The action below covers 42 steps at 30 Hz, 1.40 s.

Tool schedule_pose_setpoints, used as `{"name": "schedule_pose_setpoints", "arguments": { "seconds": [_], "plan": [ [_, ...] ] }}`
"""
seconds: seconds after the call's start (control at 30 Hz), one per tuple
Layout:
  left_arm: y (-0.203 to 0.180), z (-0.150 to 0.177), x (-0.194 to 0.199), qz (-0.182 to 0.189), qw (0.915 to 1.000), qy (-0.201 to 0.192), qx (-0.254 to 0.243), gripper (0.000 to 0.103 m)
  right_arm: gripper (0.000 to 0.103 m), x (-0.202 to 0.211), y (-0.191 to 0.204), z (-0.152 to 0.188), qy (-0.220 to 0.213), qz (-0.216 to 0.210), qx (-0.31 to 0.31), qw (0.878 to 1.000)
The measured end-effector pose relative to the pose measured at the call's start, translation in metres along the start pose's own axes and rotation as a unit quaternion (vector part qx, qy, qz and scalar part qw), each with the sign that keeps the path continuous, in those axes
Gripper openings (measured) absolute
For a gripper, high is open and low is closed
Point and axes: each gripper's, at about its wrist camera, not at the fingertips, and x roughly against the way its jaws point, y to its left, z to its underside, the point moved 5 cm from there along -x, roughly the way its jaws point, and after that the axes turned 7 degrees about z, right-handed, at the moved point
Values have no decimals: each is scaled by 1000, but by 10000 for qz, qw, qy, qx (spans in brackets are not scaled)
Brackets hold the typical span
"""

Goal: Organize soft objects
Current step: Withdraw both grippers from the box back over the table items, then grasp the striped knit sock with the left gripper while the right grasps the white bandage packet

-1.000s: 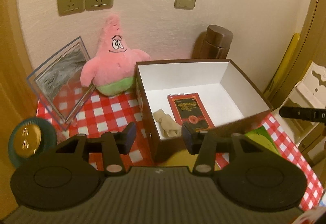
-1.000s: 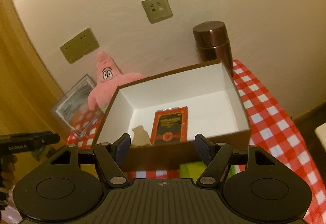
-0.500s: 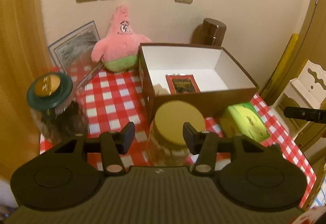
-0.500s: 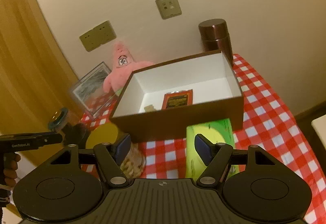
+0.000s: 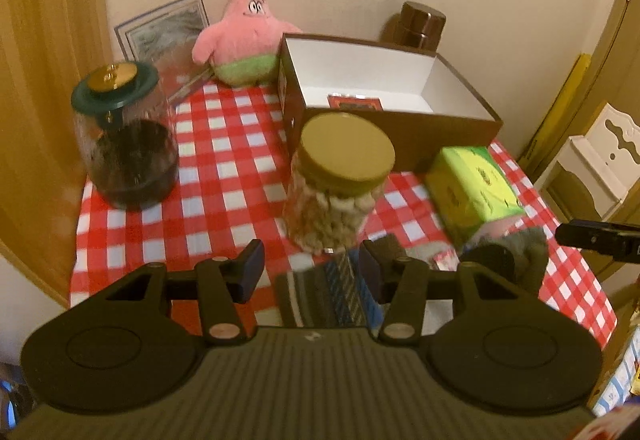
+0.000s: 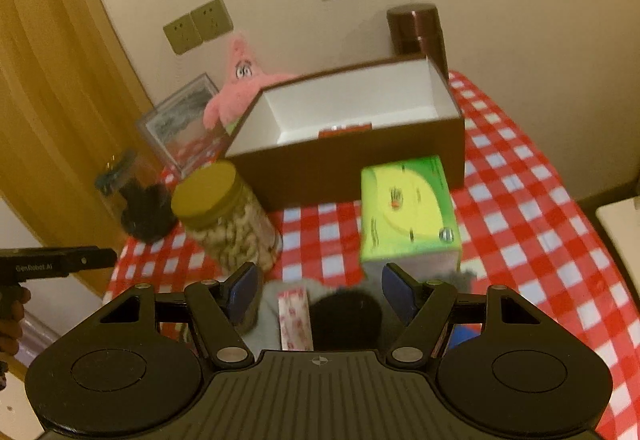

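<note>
My left gripper (image 5: 312, 270) is open and hovers over the near part of the checkered table (image 5: 224, 168). A folded striped cloth (image 5: 324, 294) lies below, between its fingers and untouched. My right gripper (image 6: 320, 290) is open too, above a grey soft item with a black patch (image 6: 344, 314) and a pink-patterned strip (image 6: 294, 316). That grey item (image 5: 516, 254) also shows at the right of the left wrist view. A pink star plush (image 5: 248, 36) leans on the back wall. The open brown box (image 5: 400, 128) holds a red packet (image 5: 354, 102).
A jar of nuts with a gold lid (image 5: 340, 180) stands just ahead of my left gripper. A green tissue pack (image 6: 408, 216) lies ahead of my right. At the left are a dark jar with a green lid (image 5: 124, 136) and a picture frame (image 5: 168, 28). A brown flask (image 5: 420, 26) stands behind the box.
Both grippers have drawn back from the box toward the near table edge. The nut jar, tissue pack, striped cloth and grey soft item have come into view.
</note>
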Motion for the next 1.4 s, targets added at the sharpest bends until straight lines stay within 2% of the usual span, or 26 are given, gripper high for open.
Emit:
{"name": "schedule_pose_setpoints", "arguments": {
  "seconds": [0.43, 0.7, 1.03, 1.3, 1.4],
  "plan": [
    [-10, 44, -10, -31, 9994, 336, -124, 49, 69, -9, 12, 41, 386, -7, 223, 9990],
    [-23, 59, -23, -35, 9982, 439, -405, 49, 69, -18, 21, 48, 370, 43, 533, 9979],
    [-39, 73, -51, -18, 9948, 594, -831, 49, 69, -33, 21, 54, 452, 54, 613, 9971],
    [-44, 81, -84, -37, 9903, 800, -1135, 49, 69, -45, 19, 53, 519, 59, 603, 9968],
    [-48, 84, -97, -51, 9865, 851, -1398, 49, 69, -49, 17, 51, 530, 93, 586, 9968]
  ]
}}
